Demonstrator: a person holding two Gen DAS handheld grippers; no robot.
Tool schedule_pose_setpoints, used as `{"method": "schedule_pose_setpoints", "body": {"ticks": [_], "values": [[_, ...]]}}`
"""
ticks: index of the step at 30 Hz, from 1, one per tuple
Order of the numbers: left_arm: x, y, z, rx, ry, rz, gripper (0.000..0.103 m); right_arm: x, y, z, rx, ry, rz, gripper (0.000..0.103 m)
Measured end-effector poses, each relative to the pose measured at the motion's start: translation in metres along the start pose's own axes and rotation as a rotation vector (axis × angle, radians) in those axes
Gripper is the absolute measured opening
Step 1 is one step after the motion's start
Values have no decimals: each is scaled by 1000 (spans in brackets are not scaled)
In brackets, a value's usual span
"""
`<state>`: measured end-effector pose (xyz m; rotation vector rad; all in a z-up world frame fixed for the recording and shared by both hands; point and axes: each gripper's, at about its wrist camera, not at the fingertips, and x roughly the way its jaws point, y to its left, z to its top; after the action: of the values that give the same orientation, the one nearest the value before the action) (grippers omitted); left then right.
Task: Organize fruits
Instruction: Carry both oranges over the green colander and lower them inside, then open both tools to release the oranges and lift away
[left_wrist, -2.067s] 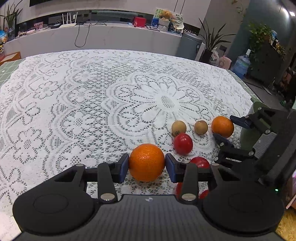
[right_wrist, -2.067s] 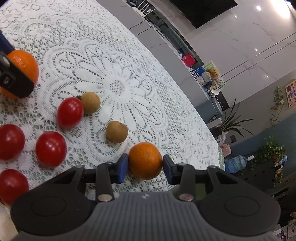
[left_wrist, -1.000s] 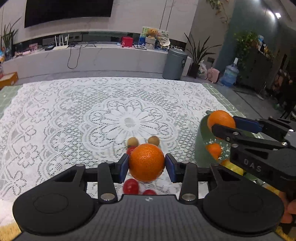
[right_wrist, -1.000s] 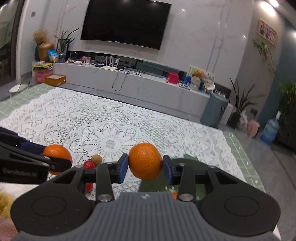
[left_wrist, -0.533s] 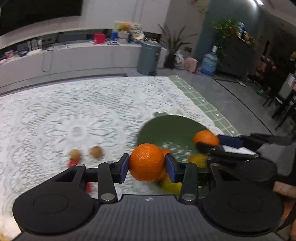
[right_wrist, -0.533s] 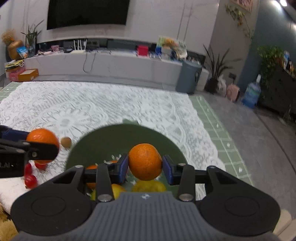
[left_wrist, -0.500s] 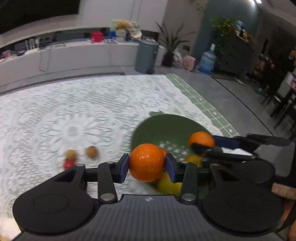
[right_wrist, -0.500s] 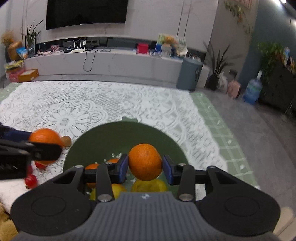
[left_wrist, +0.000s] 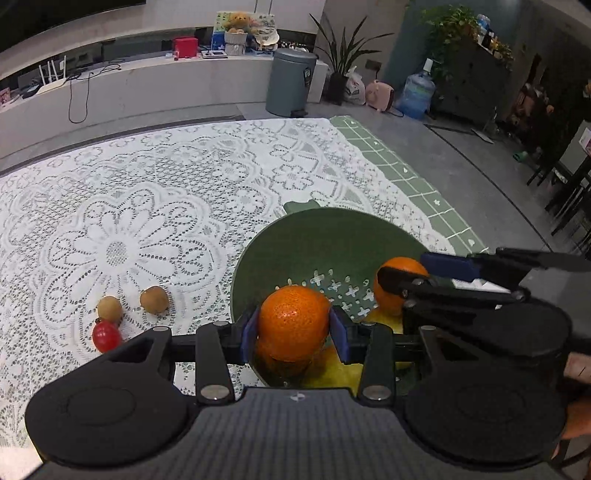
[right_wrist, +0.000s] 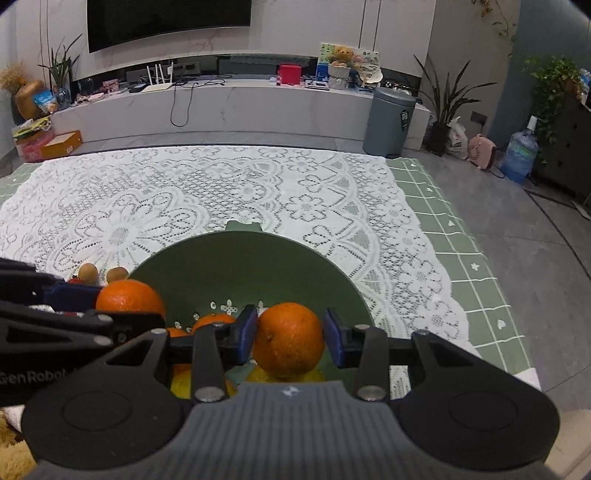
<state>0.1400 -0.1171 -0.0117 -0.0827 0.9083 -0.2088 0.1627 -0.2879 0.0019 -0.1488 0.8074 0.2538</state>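
My left gripper (left_wrist: 294, 328) is shut on an orange (left_wrist: 294, 320), held over the near left rim of a green colander bowl (left_wrist: 332, 236). My right gripper (right_wrist: 289, 339) is shut on a second orange (right_wrist: 288, 338), over the same green bowl (right_wrist: 236, 258). In the left wrist view the right gripper (left_wrist: 402, 275) and its orange (left_wrist: 397, 284) show over the bowl's right side. In the right wrist view the left gripper's orange (right_wrist: 127, 295) sits at the bowl's left rim. Inside the bowl lie more oranges (right_wrist: 210, 320) and yellow fruit (left_wrist: 340, 369).
Two small brown fruits (left_wrist: 154, 299) (left_wrist: 109, 307) and a red cherry tomato (left_wrist: 106, 335) lie on the white lace tablecloth (left_wrist: 147, 206) left of the bowl. The green table edge (right_wrist: 461, 236) runs along the right, with grey floor beyond.
Both grippers have carried their oranges rightward from above the tablecloth to above the green bowl. The loose small fruits now lie left of the left gripper.
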Motion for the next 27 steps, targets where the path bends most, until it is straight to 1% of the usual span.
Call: {"method": "schedule_pose_setpoints", "body": {"ticks": [4,5,6,7,9,11,17,18,22,27], "values": [[6,0,0,26,-2,-9,46,3,-5,1,11,-15,46,35],[7,0,1,33,-1,-11,46,4,-6,1,18,-15,61,32],[8,-1,1,41,-2,-12,46,6,-7,1,26,-9,80,22],[9,-1,1,51,-2,-14,47,9,-9,2,41,5,108,19],[10,-1,0,71,-1,-17,47,14,-12,3,62,22,130,19],[12,0,-1,83,3,-14,47,19,-12,3,73,37,132,19],[19,3,-2,90,9,-28,47,28,-6,3,53,67,136,18],[19,2,-2,97,6,-28,47,29,-8,3,60,69,136,20],[21,-4,-2,134,-8,-33,47,28,-21,2,143,60,170,20],[31,-7,3,144,-2,-31,47,27,-34,-2,239,48,206,22]]}}
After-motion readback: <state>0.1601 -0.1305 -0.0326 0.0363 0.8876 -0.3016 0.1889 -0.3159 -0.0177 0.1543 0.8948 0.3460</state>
